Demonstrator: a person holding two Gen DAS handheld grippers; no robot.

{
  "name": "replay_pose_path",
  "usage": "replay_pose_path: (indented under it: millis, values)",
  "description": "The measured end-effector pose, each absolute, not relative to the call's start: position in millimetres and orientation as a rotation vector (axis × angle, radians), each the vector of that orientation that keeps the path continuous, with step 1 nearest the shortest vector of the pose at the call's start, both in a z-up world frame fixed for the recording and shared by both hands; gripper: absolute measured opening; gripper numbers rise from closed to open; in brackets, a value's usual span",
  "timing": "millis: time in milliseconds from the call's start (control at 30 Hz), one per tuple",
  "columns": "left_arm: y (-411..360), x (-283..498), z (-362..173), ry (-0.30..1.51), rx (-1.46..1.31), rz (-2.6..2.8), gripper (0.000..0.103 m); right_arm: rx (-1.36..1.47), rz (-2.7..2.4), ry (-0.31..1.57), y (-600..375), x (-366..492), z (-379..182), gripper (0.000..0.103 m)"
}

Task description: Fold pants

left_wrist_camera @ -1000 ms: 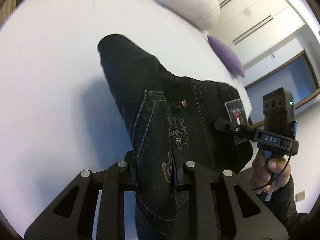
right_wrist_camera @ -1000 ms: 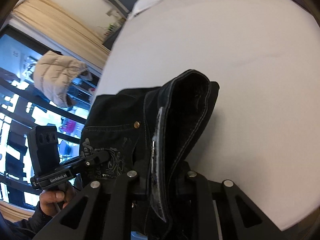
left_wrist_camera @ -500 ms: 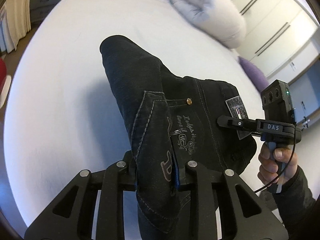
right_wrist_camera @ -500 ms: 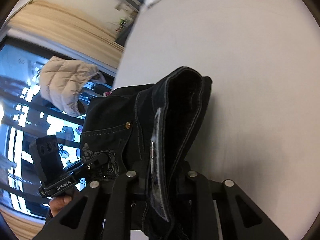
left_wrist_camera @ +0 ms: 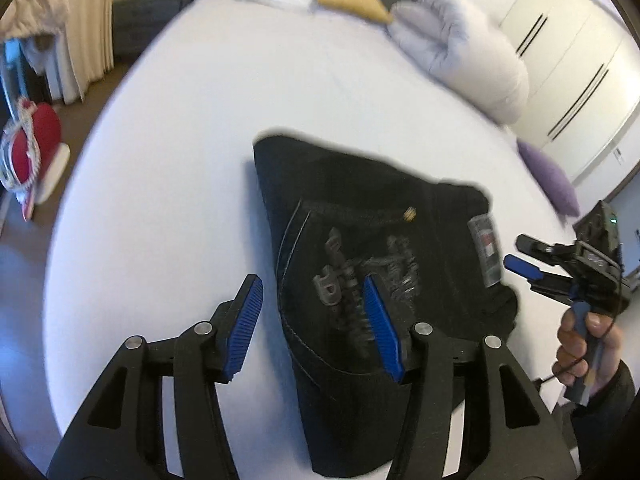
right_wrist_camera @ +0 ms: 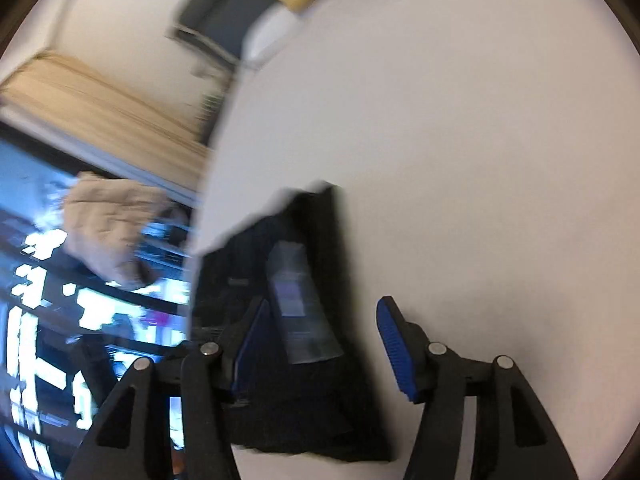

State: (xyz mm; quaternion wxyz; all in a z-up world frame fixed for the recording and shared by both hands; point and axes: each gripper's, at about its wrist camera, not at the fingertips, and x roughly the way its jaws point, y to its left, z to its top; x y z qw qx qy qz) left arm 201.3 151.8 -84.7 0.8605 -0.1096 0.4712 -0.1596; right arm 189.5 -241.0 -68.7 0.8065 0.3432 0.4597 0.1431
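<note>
Black jeans (left_wrist_camera: 360, 200) lie folded on the white bed (left_wrist_camera: 180, 140), back pocket embroidery and waist label up. My left gripper (left_wrist_camera: 310, 284) hangs just above their near edge. Its jaws are opening, the blue pads (left_wrist_camera: 244, 320) are off the cloth, and the jeans' left edge lies between them. In the right wrist view, which is blurred, my right gripper (right_wrist_camera: 323, 303) is also opening over the jeans (right_wrist_camera: 304, 420); the grey label (right_wrist_camera: 296, 308) sits between its pads, untouched. The right gripper (left_wrist_camera: 516, 252), held by a hand, shows at the jeans' right side.
A rolled white duvet (left_wrist_camera: 460, 52), a yellow cushion (left_wrist_camera: 352, 0) and a purple pillow (left_wrist_camera: 548, 180) lie along the far side of the bed. A red object (left_wrist_camera: 36, 140) stands on the floor at the left. A beige jacket (right_wrist_camera: 108, 232) hangs by the window.
Both grippers were shut on the lifted jeans; now both have let go and opened. The jeans have dropped flat onto the bed.
</note>
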Motion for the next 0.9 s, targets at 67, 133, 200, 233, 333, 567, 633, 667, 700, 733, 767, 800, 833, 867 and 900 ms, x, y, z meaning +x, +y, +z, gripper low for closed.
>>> replay_pose_path:
  millis: [67, 133, 200, 233, 333, 567, 633, 667, 700, 733, 767, 800, 833, 867, 900]
  values:
    - [147, 201, -67, 0.938, -0.217, -0.360, 0.064, 0.730, 0.394, 0.968, -230, 193, -52, 0.060]
    - [137, 214, -60, 0.929, -0.206, -0.396, 0.067, 0.712, 0.454, 1.020, -216, 210, -49, 0.060]
    - [117, 232, -61, 0.937, -0.205, -0.451, 0.069, 0.684, 0.477, 1.132, -199, 229, -66, 0.060]
    - [108, 240, -71, 0.968, -0.201, -0.444, 0.069, 0.677, 0.478, 1.188, -196, 235, -78, 0.058]
    - [89, 240, -93, 1.031, -0.199, -0.435, 0.069, 0.742, 0.430, 1.248, -203, 233, -110, 0.049]
    - [79, 153, -108, 0.990, -0.049, -0.382, 0.069, 0.725, 0.446, 1.099, -221, 168, -88, 0.064]
    - [84, 129, -100, 0.961, -0.059, -0.361, 0.069, 0.704, 0.410, 1.067, -234, 151, -76, 0.065]
    - [88, 117, -92, 0.951, -0.086, -0.353, 0.069, 0.685, 0.397, 1.041, -234, 139, -65, 0.066]
    - [90, 107, -85, 0.931, -0.104, -0.345, 0.069, 0.661, 0.382, 1.005, -235, 126, -52, 0.066]
    - [93, 96, -71, 0.888, -0.110, -0.331, 0.069, 0.635, 0.368, 0.959, -242, 114, -40, 0.066]
    - [97, 81, -50, 0.820, -0.092, -0.312, 0.069, 0.599, 0.356, 0.900, -240, 102, -23, 0.066]
    - [96, 68, -29, 0.750, -0.058, -0.289, 0.071, 0.560, 0.342, 0.848, -239, 93, -3, 0.066]
    - [93, 52, -4, 0.667, -0.010, -0.259, 0.082, 0.510, 0.323, 0.789, -238, 82, 18, 0.066]
    - [91, 38, 22, 0.583, 0.032, -0.226, 0.099, 0.447, 0.301, 0.713, -233, 72, 43, 0.073]
    - [91, 24, 47, 0.503, 0.052, -0.197, 0.103, 0.389, 0.274, 0.621, -227, 60, 71, 0.084]
